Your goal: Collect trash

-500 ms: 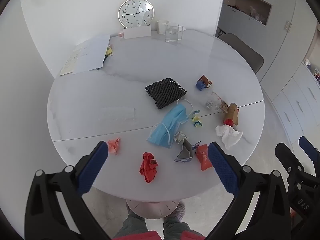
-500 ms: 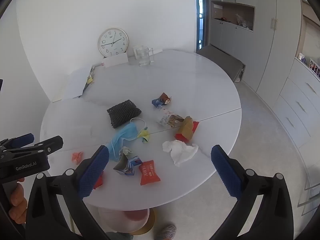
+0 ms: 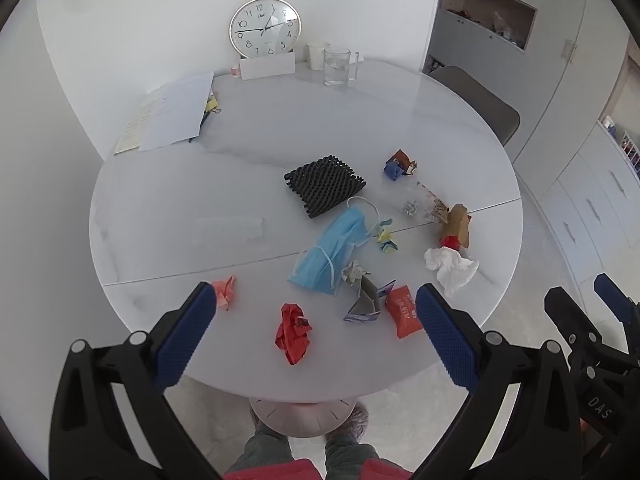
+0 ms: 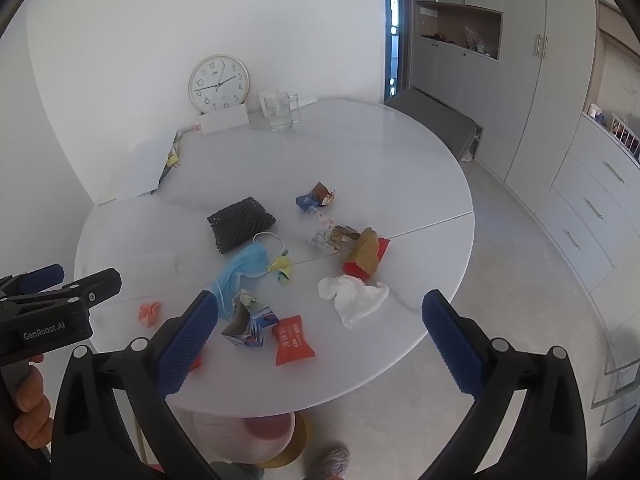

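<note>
Crumpled red wrapper (image 3: pixel 294 332), black mesh pad (image 3: pixel 325 190) — glossy round table (image 3: pixel 160 208)

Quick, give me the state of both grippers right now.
Left gripper: open, holding nothing, above the table's near edge.
Right gripper: open, holding nothing, above the table's near edge.
</note>
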